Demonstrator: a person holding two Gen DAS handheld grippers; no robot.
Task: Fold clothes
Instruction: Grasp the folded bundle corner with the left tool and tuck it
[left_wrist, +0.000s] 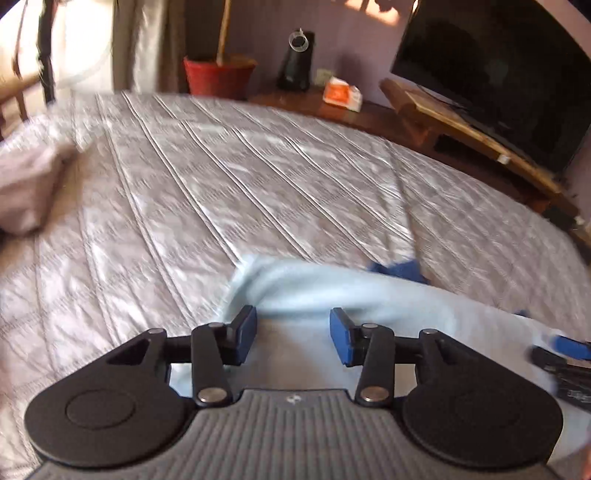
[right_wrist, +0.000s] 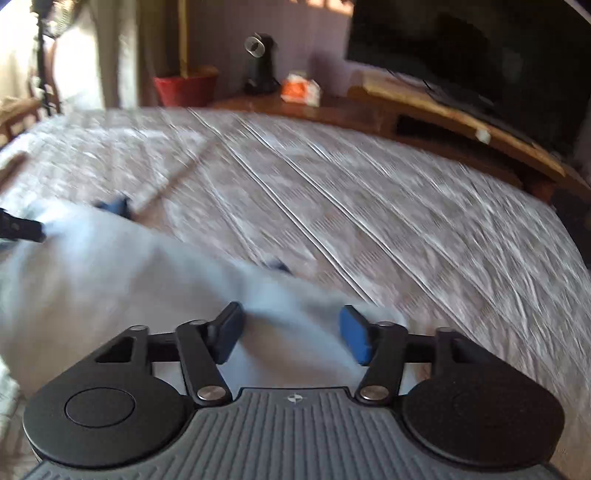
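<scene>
1. Both sets of jaws stand released, gripping nothing: the left gripper and right gripper hang low over one pale blue garment, which lies on the bed under and between the jaws.
2. I judge they are lining up to take its near edge.
3. Count: one garment, two grippers.
</scene>
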